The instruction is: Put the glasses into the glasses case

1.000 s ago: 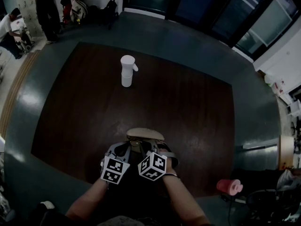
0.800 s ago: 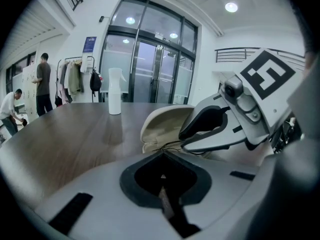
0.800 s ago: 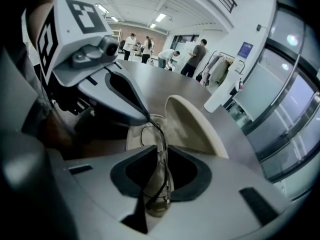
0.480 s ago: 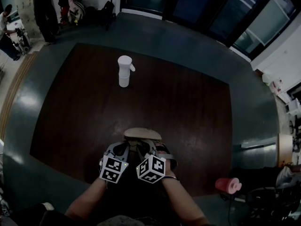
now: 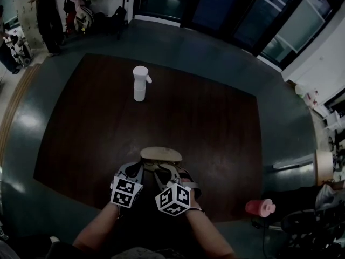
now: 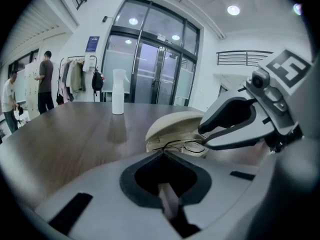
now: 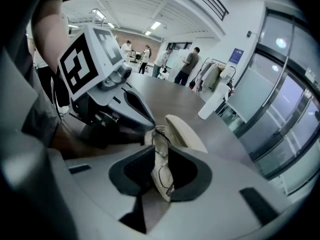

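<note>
Head view: open glasses case [image 5: 160,154] lies near the table's [image 5: 215,128] 6 o'clock edge, glasses [image 6: 182,146] inside; right gripper [image 5: 164,171] pinches the case's rim at 5 o'clock; left gripper [image 5: 139,170], jaws pressed together and empty, sits at 7 o'clock; spray bottle [image 5: 140,83] stands toward 12 o'clock.

This looks like an office or lab lobby. Tall glass doors [image 6: 150,74] fill 1 wall, coats hang on a rack [image 6: 77,76], a railing [image 6: 245,58] runs overhead, and 2 people [image 6: 46,81] stand nearby.

The left gripper [image 5: 139,170] and right gripper [image 5: 163,172] are pale grey moulded plastic, each carrying a cube of black-and-white square markers.
</note>
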{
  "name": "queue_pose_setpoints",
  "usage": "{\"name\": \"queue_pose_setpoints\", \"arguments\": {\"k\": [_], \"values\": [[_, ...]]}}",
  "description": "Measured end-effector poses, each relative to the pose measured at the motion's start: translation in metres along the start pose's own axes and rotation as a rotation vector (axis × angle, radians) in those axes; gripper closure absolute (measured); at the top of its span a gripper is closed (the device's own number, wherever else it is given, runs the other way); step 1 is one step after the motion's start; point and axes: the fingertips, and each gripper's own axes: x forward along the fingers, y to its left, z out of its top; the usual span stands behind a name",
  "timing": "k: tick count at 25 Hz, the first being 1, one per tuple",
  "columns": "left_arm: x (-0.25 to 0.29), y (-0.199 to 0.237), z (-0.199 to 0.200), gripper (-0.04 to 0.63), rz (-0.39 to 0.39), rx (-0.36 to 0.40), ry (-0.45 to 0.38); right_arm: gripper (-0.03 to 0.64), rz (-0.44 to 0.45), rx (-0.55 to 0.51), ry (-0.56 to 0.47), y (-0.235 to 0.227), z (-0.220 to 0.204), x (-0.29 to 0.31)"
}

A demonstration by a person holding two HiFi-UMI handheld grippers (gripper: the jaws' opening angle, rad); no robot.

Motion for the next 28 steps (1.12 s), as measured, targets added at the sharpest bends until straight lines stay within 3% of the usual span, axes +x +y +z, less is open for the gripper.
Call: {"name": "queue_pose_setpoints", "arguments": {"k": [6,17,20,28], "values": [[-0.028,-0.003,-0.012,0.589,0.003,-0.018,-0.001,0.549,-0.011,0.072,-0.008,0.020,0.002,-0.019],[-0.070,-0.032,0.018,0.589,-0.075,-0.026,-0.117,0.599,-0.109,0.249,-0.108,0.015,0.020,-0.065],[-0.071,-0.040,0.025,0.589,-0.081,-0.015,-0.145,0.627,-0.124,0.267,-0.135,0.011,0.022,-0.072],[-0.083,-0.068,0.030,0.589,-0.051,-0.033,-0.172,0.627,-0.122,0.261,-0.189,0.018,0.012,-0.101]]}}
